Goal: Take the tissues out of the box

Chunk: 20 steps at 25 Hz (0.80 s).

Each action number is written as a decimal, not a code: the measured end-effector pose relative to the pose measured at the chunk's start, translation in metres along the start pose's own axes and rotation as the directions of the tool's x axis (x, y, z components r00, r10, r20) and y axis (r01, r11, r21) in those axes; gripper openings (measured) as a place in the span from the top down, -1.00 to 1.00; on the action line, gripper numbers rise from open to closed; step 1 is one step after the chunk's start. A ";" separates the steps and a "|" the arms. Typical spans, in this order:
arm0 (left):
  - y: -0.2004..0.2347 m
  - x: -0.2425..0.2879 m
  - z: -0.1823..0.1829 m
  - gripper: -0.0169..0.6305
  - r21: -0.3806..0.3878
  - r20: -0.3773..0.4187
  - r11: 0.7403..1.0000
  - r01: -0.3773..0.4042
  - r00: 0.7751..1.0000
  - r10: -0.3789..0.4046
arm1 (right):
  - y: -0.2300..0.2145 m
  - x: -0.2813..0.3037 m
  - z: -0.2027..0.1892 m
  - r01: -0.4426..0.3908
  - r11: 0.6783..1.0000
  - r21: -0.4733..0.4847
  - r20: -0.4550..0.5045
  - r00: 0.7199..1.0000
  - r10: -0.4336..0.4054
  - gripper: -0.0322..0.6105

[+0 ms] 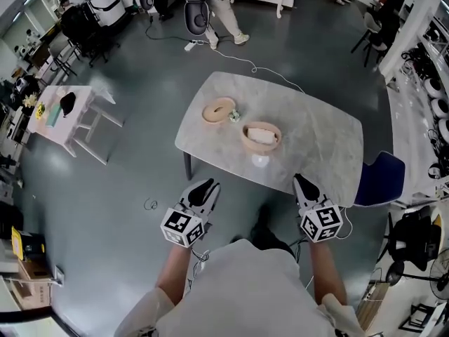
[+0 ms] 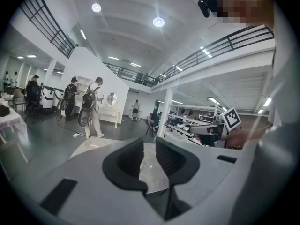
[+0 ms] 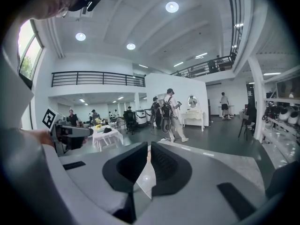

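Observation:
A round wooden tissue box [image 1: 261,136] stands open on the marble table [image 1: 330,146], with white tissue showing inside. Its wooden lid [image 1: 219,110] lies to the left, and a small pale object [image 1: 233,116] sits beside the lid. My left gripper [image 1: 203,190] hangs short of the table's near edge, over the floor. Its jaws are nearly together with only a narrow slit, and nothing is between them. My right gripper [image 1: 305,187] is at the near edge, shut and empty. In the gripper views, the left gripper [image 2: 149,150] and right gripper [image 3: 148,153] point level across the table top.
A blue chair [image 1: 381,180] stands at the table's right end. At the far left is a small white side table [image 1: 70,121]. A cable [image 1: 231,58] runs over the floor behind the table. Several people [image 2: 91,107] stand far off in the hall.

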<state>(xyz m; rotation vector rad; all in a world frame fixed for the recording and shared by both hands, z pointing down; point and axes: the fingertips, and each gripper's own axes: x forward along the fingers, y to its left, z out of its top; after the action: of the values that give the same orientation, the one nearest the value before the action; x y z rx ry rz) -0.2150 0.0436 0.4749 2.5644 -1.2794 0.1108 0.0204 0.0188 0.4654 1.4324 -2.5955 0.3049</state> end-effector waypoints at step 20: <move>0.029 0.160 0.017 0.69 -0.018 -0.076 0.995 -0.100 0.992 0.098 | -0.135 0.124 -0.006 -0.164 0.985 0.057 -0.107 0.980 0.169 0.76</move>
<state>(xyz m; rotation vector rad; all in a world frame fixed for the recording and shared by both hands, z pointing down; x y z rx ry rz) -0.1420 -0.1019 0.4949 2.4538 -1.3715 0.2095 0.0701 -0.1513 0.5138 1.1767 -2.6376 0.4573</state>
